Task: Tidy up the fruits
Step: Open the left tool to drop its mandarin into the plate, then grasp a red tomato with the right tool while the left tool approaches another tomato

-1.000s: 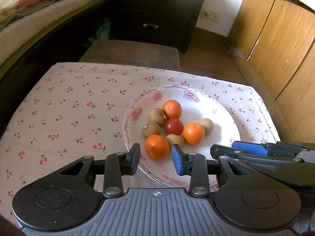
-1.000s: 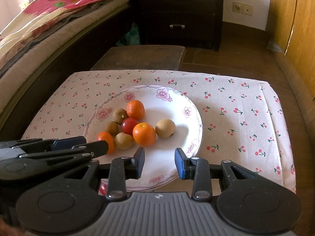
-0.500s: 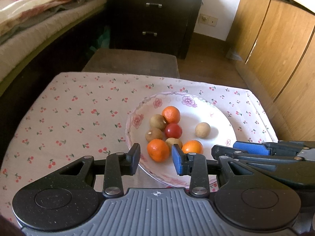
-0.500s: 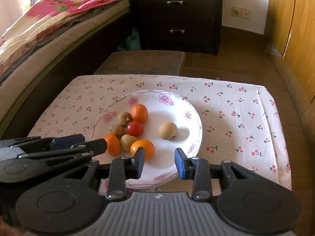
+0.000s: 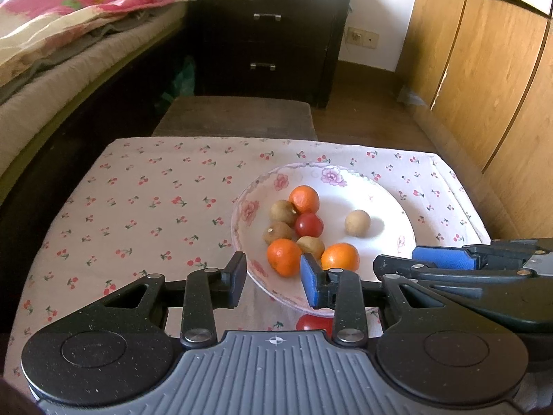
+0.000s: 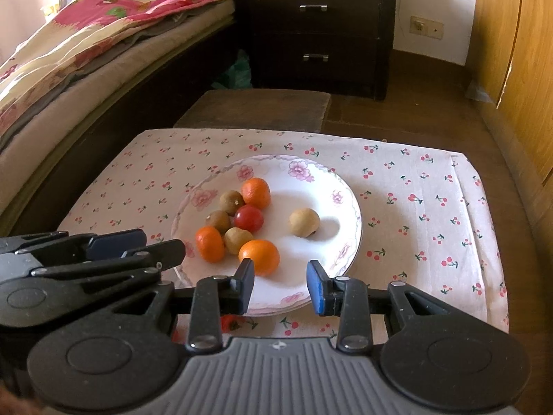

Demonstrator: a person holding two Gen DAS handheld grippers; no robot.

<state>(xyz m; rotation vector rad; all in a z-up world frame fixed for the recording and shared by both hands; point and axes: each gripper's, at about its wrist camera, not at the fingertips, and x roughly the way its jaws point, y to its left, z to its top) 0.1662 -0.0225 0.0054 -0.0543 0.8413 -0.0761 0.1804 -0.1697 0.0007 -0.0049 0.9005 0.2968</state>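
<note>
Resting on a cherry-print cloth (image 6: 425, 207), a flowered white plate (image 6: 331, 186) holds the fruit: three oranges, a red tomato (image 6: 249, 218) and four small brown fruits. Most of them huddle on the plate's left half, touching one another. One brown fruit (image 6: 304, 222) sits alone toward the right, apart from the cluster. The nearest orange (image 6: 259, 255) lies close to the plate's near rim. Another red fruit (image 5: 312, 322) lies on the cloth just below that rim, partly hidden by the grippers.

The left gripper (image 5: 273, 278) hovers over the plate's near-left edge, its jaws apart with nothing between them. The right gripper (image 6: 280, 285) hangs beside it over the near rim, jaws likewise apart and empty. A bed (image 6: 86, 48) and a dark drawer chest (image 6: 318, 27) stand behind.
</note>
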